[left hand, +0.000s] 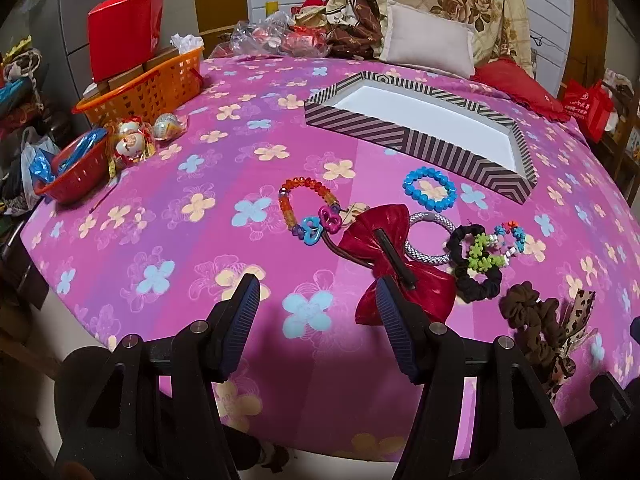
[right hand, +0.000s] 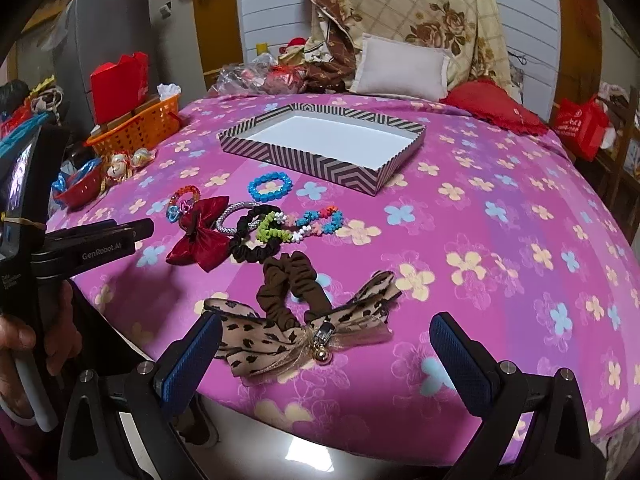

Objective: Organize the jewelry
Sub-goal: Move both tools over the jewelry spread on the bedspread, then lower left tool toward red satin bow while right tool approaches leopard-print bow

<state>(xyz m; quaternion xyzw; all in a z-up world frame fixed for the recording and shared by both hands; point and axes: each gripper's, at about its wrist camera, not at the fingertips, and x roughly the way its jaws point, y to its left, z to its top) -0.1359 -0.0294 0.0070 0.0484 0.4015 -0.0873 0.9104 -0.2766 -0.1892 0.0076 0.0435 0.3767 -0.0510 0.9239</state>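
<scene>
Two grippers: I saw my left gripper (left hand: 316, 300) and right gripper (right hand: 326, 344) both spread wide and holding nothing, low over the near edge of the bed.
Surface: pink bedspread (left hand: 168, 240) with blue and cream flowers covered the whole bed.
Tray: striped box (left hand: 424, 140) with a white floor sat mid-bed, nothing in it.
Jewelry: all lay in a loose row on the spread, nearer me than the box — amber bead bracelet (left hand: 306, 204), blue bead bracelet (left hand: 429, 190), red bow clip (left hand: 394, 266), silver band (left hand: 432, 240), black scrunchie (left hand: 476, 264).
Nearest piece: brown scrunchie with leopard bow (right hand: 304, 320) lay between my right fingers, untouched.
Left side: orange basket (left hand: 148, 88), red basket (left hand: 76, 168).
Room: pillows (right hand: 404, 66) piled at the headboard, white panelled wall behind, red bag (right hand: 580, 126) off to the right.
</scene>
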